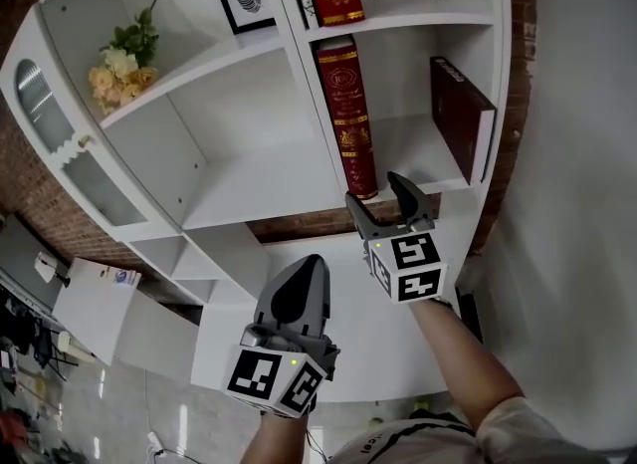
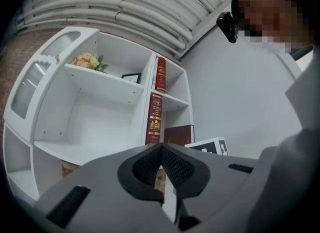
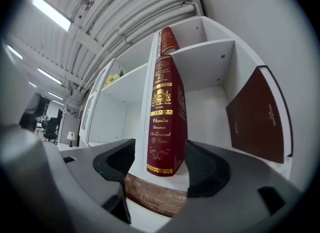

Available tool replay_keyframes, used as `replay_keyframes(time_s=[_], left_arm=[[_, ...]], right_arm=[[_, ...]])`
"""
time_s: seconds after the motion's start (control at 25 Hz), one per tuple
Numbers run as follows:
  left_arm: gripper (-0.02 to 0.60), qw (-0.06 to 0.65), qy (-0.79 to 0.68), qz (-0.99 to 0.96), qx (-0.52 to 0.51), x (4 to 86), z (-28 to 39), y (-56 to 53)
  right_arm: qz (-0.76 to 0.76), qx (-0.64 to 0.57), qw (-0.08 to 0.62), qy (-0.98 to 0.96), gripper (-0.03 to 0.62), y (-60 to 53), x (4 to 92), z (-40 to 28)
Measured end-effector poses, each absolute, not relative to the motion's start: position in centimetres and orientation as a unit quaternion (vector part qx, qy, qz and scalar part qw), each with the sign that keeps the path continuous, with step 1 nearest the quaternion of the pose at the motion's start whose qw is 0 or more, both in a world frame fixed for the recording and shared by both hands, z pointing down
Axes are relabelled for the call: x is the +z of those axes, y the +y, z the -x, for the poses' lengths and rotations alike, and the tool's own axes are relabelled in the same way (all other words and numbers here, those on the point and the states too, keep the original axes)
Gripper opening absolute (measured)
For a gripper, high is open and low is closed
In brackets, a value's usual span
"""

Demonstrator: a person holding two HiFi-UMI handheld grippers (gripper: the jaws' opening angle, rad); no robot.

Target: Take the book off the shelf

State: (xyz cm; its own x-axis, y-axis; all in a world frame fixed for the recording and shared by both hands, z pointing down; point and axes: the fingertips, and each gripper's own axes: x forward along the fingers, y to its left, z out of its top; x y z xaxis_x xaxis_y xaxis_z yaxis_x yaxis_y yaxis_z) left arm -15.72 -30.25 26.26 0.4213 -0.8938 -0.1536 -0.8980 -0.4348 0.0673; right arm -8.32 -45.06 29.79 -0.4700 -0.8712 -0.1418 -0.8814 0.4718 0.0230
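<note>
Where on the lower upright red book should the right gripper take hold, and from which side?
Grip the red book low on its spine, coming straight in from the front with one jaw on each cover. It stands upright with the spine facing out, and one cover appears close against the divider, so the front is probably the only free side. The right gripper faces the spine with its jaws open.

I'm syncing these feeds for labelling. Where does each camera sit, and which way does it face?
Head view: on the person's head, facing down at the white shelf; shows left gripper, right gripper and a forearm.
Left gripper view: on the left gripper, facing up along its shut jaws at the shelf; shows the person's torso.
Right gripper view: on the right gripper, facing the red book framed by its open jaws; no body shows.
Shared: all three show the red book and the leaning dark book.
</note>
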Motion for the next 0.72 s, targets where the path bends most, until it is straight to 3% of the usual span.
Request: replay_keyframes(time_s=[0.52, 0.6, 0.72], left_arm=[[0.012, 0.018, 0.552, 0.83, 0.075, 26.0, 16.1, -32.2], [0.012, 0.02, 0.549, 0.832, 0.076, 25.8, 15.8, -32.6], [0.012, 0.028, 0.541, 0.837, 0.082, 24.8, 14.9, -33.3]], right_arm=[[0.518, 0.064, -0.013, 0.853, 0.309, -48.9, 30.3, 10.1], [0.511, 0.057, -0.01, 0.857, 0.265, -48.7, 30.4, 9.9], [0.51, 0.053, -0.011, 0.858, 0.256, -48.2, 30.4, 9.3]])
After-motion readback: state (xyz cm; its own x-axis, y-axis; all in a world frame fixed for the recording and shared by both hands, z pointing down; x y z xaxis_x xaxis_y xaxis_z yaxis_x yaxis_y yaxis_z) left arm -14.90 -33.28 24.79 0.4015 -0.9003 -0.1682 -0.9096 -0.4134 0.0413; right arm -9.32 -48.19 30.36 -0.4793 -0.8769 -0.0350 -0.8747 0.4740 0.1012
